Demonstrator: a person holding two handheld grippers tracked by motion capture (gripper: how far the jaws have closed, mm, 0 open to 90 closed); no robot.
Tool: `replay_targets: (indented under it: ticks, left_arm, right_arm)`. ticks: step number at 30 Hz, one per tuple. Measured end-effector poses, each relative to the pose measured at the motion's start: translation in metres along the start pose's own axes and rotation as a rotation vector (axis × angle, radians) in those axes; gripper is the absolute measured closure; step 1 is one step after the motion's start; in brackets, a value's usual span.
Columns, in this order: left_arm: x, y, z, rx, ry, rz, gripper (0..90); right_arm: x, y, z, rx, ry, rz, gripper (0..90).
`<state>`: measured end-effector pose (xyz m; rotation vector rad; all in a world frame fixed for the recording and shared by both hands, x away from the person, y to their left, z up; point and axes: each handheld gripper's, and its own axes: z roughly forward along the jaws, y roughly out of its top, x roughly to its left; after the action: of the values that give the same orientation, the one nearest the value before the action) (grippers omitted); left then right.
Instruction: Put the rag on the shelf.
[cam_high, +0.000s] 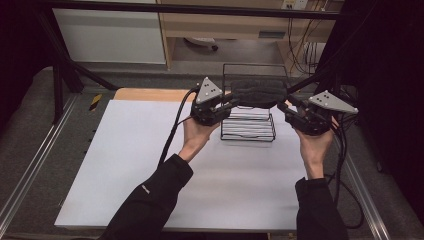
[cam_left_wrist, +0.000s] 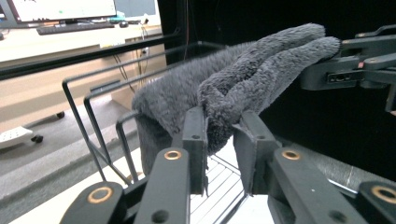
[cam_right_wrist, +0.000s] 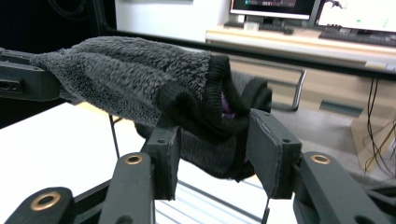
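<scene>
The left gripper (cam_high: 231, 104) and right gripper (cam_high: 283, 108) are each clamping their jaws on one end of a fuzzy grey sock (cam_high: 258, 92), stretching it above the black wire rack (cam_high: 248, 131) (near the table's (cam_high: 150, 160) far edge).

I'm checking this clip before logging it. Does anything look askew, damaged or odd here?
Nothing looks damaged or spilled. The grey fuzzy sock is stretched between the left gripper and right gripper above the upright black wire rack; its fabric is bunched in folds.
</scene>
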<state>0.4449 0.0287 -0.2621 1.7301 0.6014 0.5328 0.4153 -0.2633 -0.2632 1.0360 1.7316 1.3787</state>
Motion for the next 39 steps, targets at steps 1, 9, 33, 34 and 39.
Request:
replay_targets:
  ticks: [1, 9, 33, 34, 39]
  left_arm:
    - [-0.001, -0.002, 0.0, 0.007, 0.001, 0.001, 72.2]
    - [-0.001, -0.02, 0.003, 0.06, -0.003, -0.026, 67.9]
    - [0.021, -0.063, 0.007, 0.213, 0.035, -0.097, 32.5]
    - [0.022, -0.065, 0.004, 0.217, 0.035, -0.1, 30.5]
    - [0.028, -0.075, -0.012, 0.243, 0.045, -0.096, 21.6]
  right_arm:
    - [0.0, -0.001, 0.0, 0.014, 0.0, 0.001, 53.6]
    - [0.001, -0.018, 0.0, 0.085, 0.007, 0.029, 51.1]
    - [-0.004, -0.069, 0.014, 0.13, 0.073, 0.124, 10.6]
    - [-0.003, -0.069, 0.013, 0.132, 0.083, 0.123, 9.3]
    - [0.003, -0.069, 0.009, 0.141, 0.116, 0.121, 4.7]
